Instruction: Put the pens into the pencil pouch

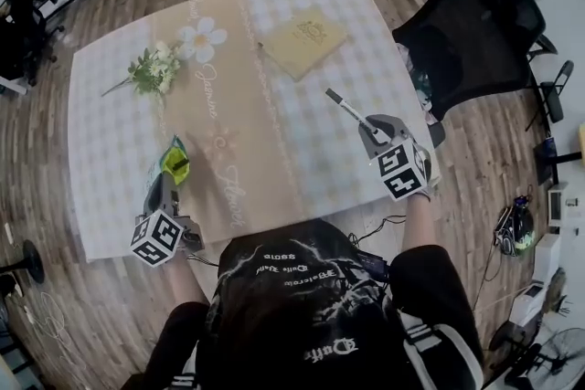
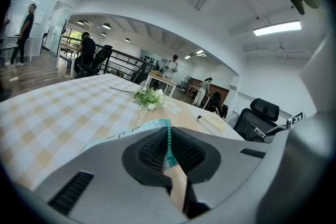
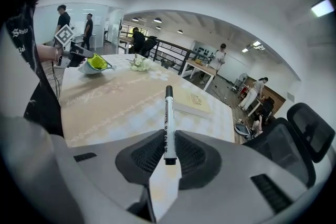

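Note:
A white marker pen with a black cap sticks out forward from my right gripper, whose jaws are shut on its barrel. The head view shows this pen held above the table's right side by the right gripper. The pencil pouch, teal with a yellow-green lining, is near the table's front left. My left gripper is shut on the pouch's edge; in the left gripper view the teal zipper edge runs between the closed jaws. The pouch gapes open in the right gripper view.
A tan book lies at the back of the checked table. A sprig of white flowers lies at the back left. A black office chair stands beside the table's right edge. People stand far off in the room.

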